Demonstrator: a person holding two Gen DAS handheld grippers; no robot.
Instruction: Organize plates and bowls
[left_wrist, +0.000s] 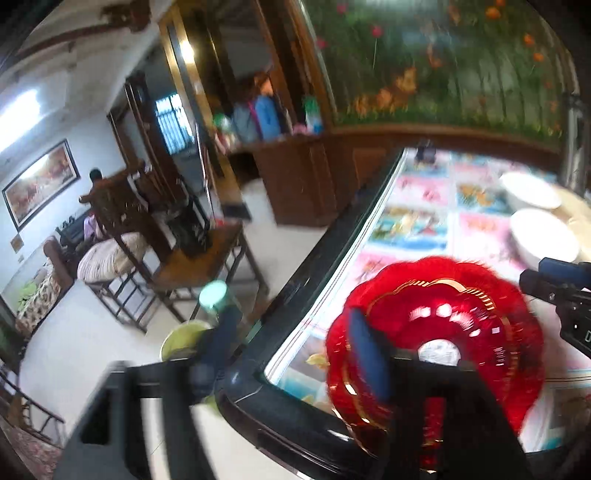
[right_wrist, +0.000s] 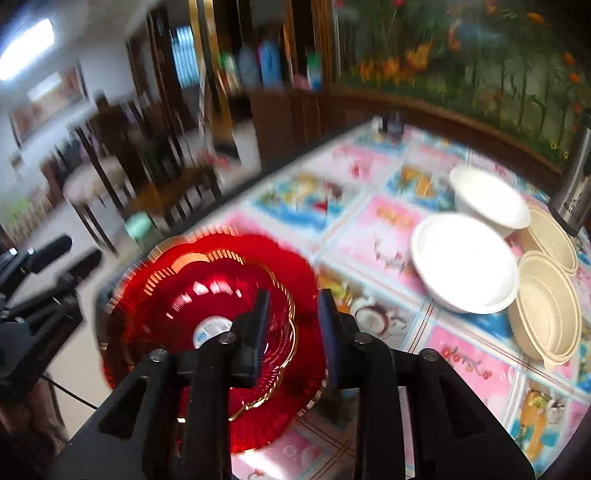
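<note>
A stack of red scalloped plates with gold rims (left_wrist: 454, 317) (right_wrist: 207, 295) lies at the near left corner of the table. My left gripper (left_wrist: 295, 343) is open wide: one finger hangs past the table's edge, the other is over the plates' left rim. In the right wrist view my right gripper (right_wrist: 293, 328) is open, with the plates' right rim showing in the gap and no pad pressing on it. Two white bowls (right_wrist: 465, 262) (right_wrist: 487, 199) and two stacks of cream bowls (right_wrist: 546, 306) (right_wrist: 554, 236) stand further right. The white bowls (left_wrist: 543, 232) also show in the left wrist view.
A colourful patterned cloth under glass covers the table (right_wrist: 369, 229), which has a dark edge (left_wrist: 295, 280). A steel flask (right_wrist: 576, 192) stands at the far right. Wooden chairs (left_wrist: 155, 240) and a green stool (left_wrist: 212, 295) stand on the floor to the left. A person (left_wrist: 96, 184) sits far back.
</note>
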